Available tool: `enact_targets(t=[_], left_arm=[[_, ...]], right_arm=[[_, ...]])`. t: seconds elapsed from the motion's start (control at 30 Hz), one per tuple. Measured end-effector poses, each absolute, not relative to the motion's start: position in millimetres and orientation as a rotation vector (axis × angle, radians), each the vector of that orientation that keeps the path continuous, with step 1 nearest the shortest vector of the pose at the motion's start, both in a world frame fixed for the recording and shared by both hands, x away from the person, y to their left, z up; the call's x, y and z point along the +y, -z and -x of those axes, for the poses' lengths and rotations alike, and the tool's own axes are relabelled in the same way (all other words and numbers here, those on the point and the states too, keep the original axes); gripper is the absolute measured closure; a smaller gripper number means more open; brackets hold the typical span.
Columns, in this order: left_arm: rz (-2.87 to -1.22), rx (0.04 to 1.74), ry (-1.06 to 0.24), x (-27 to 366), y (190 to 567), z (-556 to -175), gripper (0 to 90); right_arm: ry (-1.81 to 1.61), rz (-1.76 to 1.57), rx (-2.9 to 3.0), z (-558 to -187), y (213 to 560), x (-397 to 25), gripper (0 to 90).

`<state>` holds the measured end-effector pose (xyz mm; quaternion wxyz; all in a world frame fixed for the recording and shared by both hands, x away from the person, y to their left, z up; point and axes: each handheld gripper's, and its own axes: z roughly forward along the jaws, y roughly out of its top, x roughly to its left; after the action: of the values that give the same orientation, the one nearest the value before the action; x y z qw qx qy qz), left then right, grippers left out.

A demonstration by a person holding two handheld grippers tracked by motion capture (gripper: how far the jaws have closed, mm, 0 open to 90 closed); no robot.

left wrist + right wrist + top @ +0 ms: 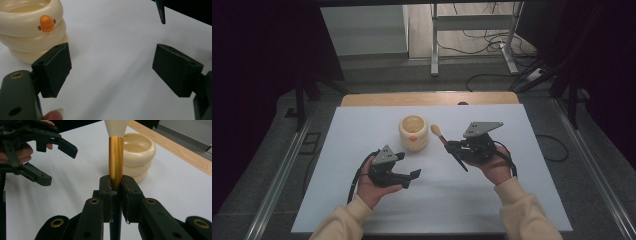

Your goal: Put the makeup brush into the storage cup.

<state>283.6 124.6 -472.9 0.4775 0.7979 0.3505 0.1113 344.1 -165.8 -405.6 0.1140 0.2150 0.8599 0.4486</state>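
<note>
A cream ribbed cup (pixel 413 132) with an orange duck bill (pixel 46 23) stands upright on the white mat (pixel 362 125). My right gripper (pixel 452 146) is shut on a makeup brush (pixel 447 142), clamping its gold ferrule (pixel 115 160); the pale bristles (pixel 435 130) point toward the cup, and the dark handle tip (pixel 161 13) trails toward me. My left gripper (pixel 413 174) stands open in front of the cup, with nothing between its jaws. In the left gripper view the cup (pixel 30 27) sits just beyond the left jaw.
The white mat covers a wooden table whose far edge (pixel 427 98) shows beyond it. Metal rails (pixel 282 170) run along both sides. Table legs and cables (pixel 492 40) lie on the floor beyond.
</note>
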Motion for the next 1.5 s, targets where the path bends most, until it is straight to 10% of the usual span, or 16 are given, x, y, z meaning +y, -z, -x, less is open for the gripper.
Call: enact_targets(t=[1.5], left_arm=[[-1.883,0.821,-0.185,88,470,-297,17.8]], right_arm=[[-1.387,-0.683,2.454,-343,405,-161,79.3]])
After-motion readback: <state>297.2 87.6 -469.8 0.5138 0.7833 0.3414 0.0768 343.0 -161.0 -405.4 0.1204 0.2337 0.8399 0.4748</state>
